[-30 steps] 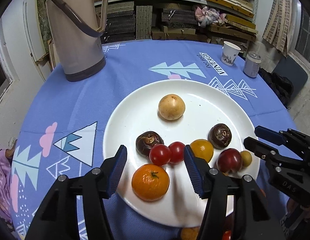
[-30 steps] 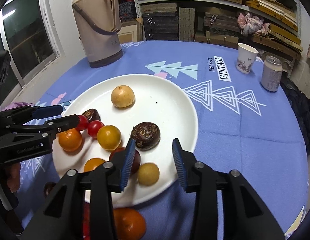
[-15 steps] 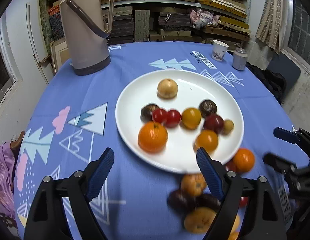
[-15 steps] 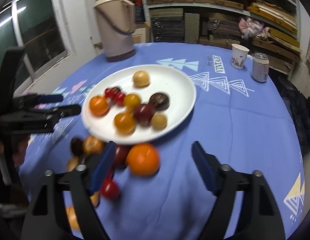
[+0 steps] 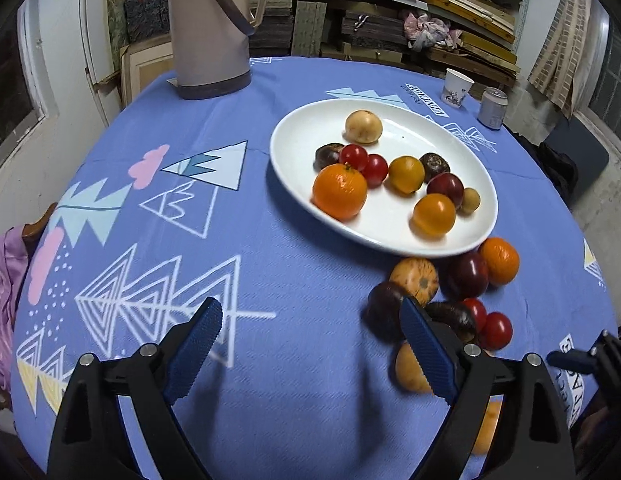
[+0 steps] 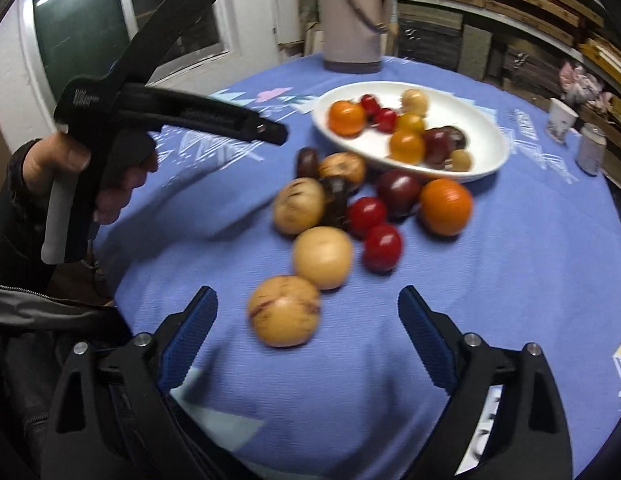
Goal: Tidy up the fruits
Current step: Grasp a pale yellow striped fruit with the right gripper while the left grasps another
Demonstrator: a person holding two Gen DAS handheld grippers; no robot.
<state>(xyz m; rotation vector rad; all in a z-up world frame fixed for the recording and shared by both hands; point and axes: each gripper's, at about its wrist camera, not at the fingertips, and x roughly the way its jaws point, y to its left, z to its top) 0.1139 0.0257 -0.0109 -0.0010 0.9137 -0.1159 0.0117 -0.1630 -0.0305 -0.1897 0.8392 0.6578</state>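
- Loose fruits (image 6: 342, 216) lie heaped on the counter (image 5: 270, 360) just beside the white plate (image 5: 294, 176), on its near side.
- Left claw (image 5: 310, 356) is opening, empty; right claw (image 6: 306, 336) stands spread, empty.
- The pale fruit (image 6: 284, 310) is blurred, probably firm, smooth and rollable; it is best taken across its widest middle.

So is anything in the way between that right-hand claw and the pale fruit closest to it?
Nothing visible. The right gripper is open, and the nearest pale fruit lies on bare tablecloth just ahead of it, with no other fruit between.
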